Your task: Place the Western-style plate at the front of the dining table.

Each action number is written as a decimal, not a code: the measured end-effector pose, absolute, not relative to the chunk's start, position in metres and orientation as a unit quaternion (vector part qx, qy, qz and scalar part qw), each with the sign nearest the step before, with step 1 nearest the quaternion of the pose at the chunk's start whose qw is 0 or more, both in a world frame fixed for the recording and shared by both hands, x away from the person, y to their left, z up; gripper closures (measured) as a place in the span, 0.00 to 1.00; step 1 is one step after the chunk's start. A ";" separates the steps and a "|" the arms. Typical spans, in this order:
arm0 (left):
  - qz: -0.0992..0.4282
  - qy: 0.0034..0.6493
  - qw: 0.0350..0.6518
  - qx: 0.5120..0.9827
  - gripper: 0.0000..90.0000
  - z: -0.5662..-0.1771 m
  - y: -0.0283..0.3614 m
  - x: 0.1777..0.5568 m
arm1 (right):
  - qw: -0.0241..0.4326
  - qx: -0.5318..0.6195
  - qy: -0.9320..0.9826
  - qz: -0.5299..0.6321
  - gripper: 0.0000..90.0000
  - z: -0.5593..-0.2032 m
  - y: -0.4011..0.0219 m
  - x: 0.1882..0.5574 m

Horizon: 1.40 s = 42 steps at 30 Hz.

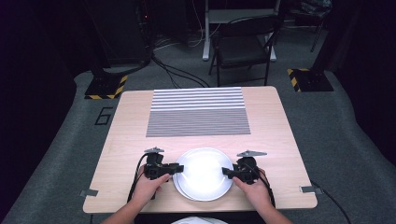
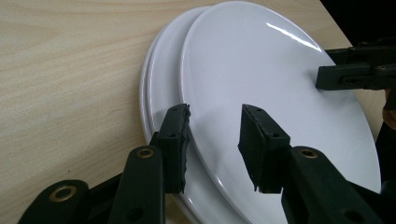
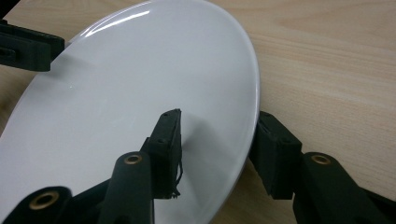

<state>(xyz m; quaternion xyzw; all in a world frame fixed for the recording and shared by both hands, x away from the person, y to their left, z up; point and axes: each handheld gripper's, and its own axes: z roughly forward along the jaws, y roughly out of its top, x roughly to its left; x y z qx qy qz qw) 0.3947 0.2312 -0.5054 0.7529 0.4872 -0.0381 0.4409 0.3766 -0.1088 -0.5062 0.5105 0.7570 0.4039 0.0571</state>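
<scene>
Two white plates (image 1: 203, 173) lie stacked near the table's front edge. In the left gripper view the top plate (image 2: 271, 84) sits shifted over the lower plate (image 2: 156, 93). My left gripper (image 1: 180, 167) is at the stack's left rim. Its jaws stand apart around the top plate's rim (image 2: 215, 140), one below and one above. My right gripper (image 1: 225, 171) is at the right rim (image 3: 217, 135), one jaw over the plate (image 3: 140, 84) and one under its edge. A gap shows at both. Each gripper view also shows the other gripper across the plate: the right gripper (image 2: 345, 74) and the left gripper (image 3: 23, 46).
The light wooden table (image 1: 130, 135) carries a striped mat (image 1: 198, 112) behind the plates. Bare wood lies on both sides of the stack. A folding chair (image 1: 243, 46) stands beyond the far edge. Another white rim (image 1: 198, 220) shows at the bottom edge.
</scene>
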 end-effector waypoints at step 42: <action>-0.021 0.506 0.442 0.740 0.85 -0.514 0.216 0.401 | 0.048 0.530 0.738 0.415 0.75 -0.502 -0.118 0.381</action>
